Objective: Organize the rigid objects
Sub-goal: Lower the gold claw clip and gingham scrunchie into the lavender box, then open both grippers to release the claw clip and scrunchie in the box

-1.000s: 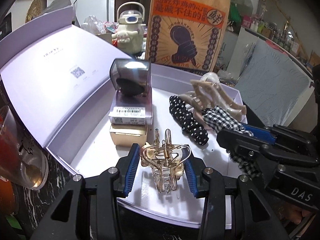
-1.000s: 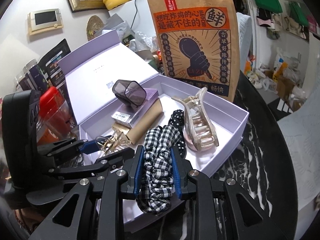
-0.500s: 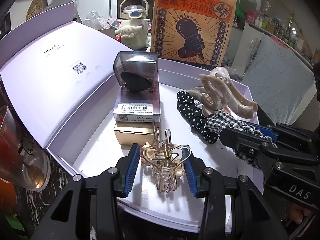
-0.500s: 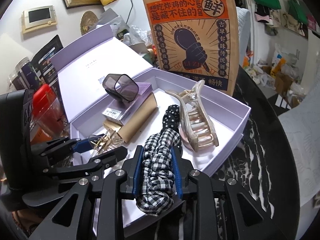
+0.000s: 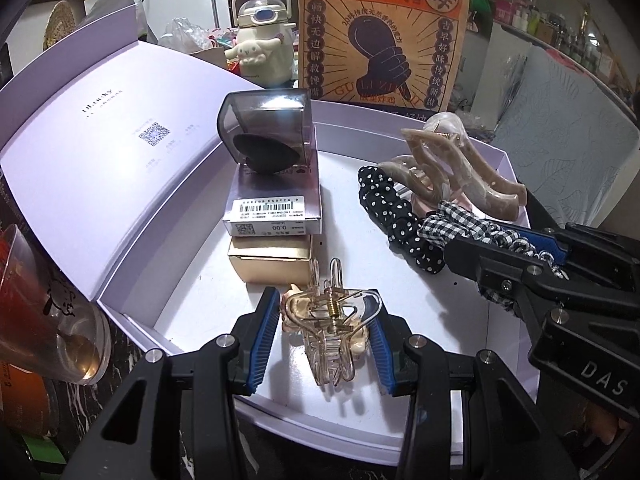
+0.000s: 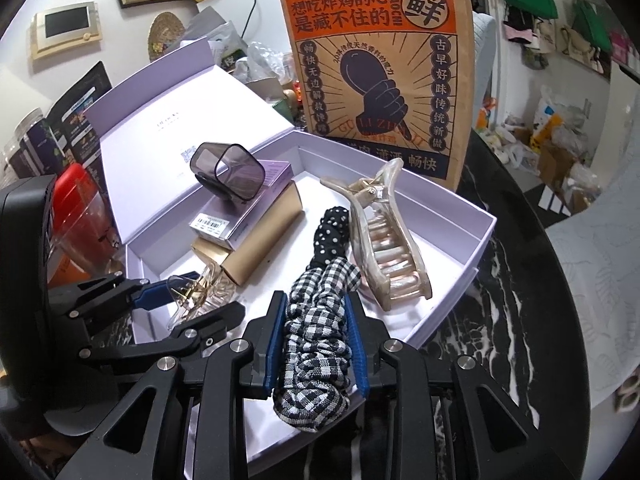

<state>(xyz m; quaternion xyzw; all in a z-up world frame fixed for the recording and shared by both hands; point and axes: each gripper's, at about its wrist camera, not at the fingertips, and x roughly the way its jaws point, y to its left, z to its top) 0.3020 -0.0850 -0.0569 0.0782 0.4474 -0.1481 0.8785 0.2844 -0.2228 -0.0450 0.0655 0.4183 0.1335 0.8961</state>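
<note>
An open lilac box (image 5: 496,412) (image 6: 476,236) holds the items. My left gripper (image 5: 324,332) is shut on a clear amber hair claw (image 5: 332,320), low over the box's front part; the claw also shows in the right wrist view (image 6: 196,292). My right gripper (image 6: 316,340) is shut on a black-and-white gingham scrunchie (image 6: 316,344) (image 5: 472,228) at the box's near right edge. Inside lie a polka-dot scrunchie (image 5: 396,220) (image 6: 332,232), a large pearly hair claw (image 5: 460,172) (image 6: 384,248), and a stack of a gold box (image 5: 272,260), a lilac carton (image 5: 276,208) and a smoky case (image 5: 268,136).
The box lid (image 5: 92,152) stands open to the left. A tall brown paper bag (image 5: 380,28) (image 6: 376,64) stands behind the box. A cream character bottle (image 5: 260,44) is at the back, and a clear cup (image 5: 48,320) sits at the left on the black marble table (image 6: 508,320).
Both grippers have moved forward over the box with their items still held; the box contents appear closer and larger. The gingham scrunchie now reaches up beside the polka-dot one.
</note>
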